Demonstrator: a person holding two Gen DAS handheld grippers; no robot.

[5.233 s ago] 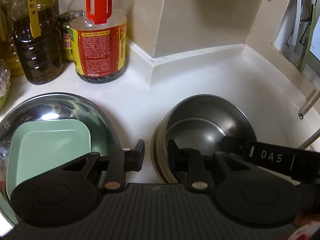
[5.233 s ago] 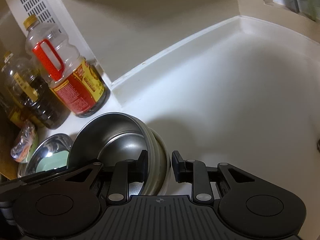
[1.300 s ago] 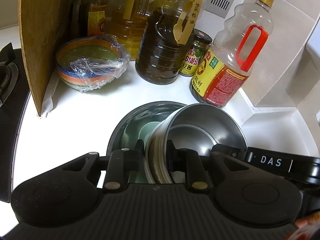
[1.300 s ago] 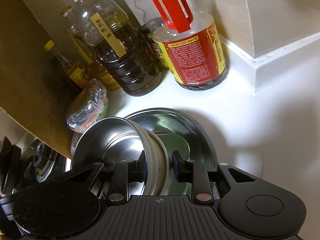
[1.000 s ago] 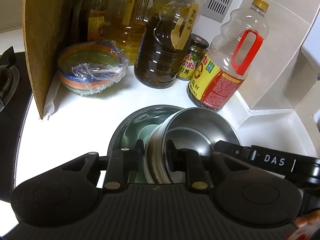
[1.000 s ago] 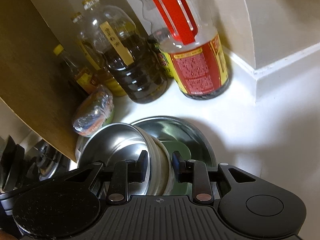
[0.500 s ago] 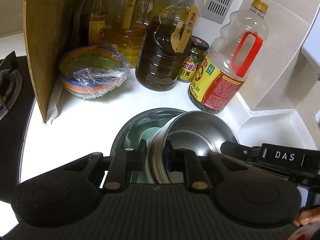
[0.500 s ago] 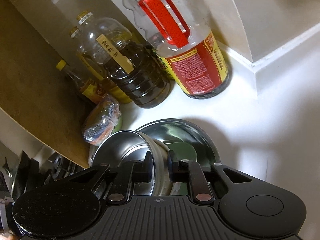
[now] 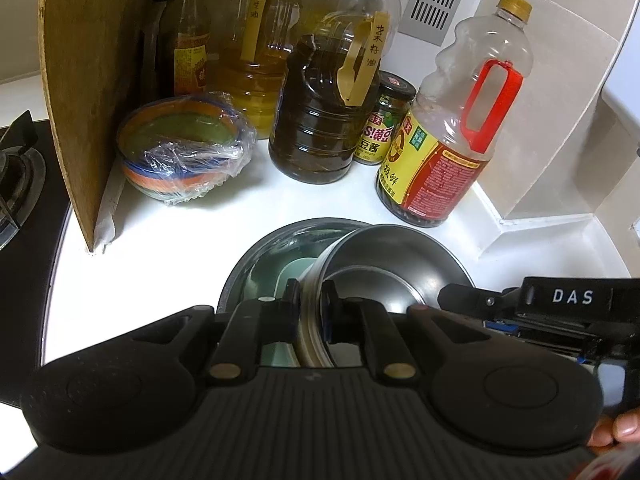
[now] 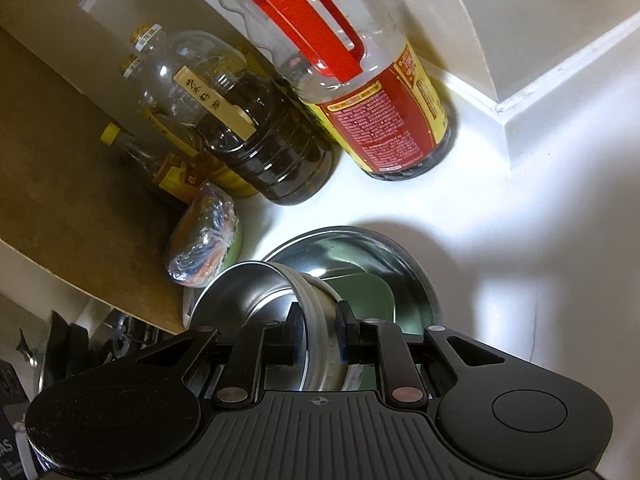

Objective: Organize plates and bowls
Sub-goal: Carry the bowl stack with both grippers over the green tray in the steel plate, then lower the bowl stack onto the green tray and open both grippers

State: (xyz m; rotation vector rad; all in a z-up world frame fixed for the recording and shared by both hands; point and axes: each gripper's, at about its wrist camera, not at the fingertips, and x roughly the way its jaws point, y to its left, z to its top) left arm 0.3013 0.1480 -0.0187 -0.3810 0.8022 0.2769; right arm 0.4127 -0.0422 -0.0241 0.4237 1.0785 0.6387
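From the left camera I see my left gripper [image 9: 310, 300] pinching the near rim of the steel bowl [image 9: 392, 260], which hangs tilted over the steel plate [image 9: 256, 256] with a green dish [image 9: 290, 276] inside. From the right camera, my right gripper [image 10: 318, 326] pinches the same bowl [image 10: 248, 292] at its rim, above the plate [image 10: 400, 256].

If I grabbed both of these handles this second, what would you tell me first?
Left gripper: shut on the steel bowl's rim.
Right gripper: shut on the opposite rim of that bowl.
The bowl hangs tilted above the wide metal basin, which already holds the green square plate.
Done: bowl brought over the basin.
Left: lower it onto the green plate, level it, open both grippers. Mind the soy sauce bottle just behind.
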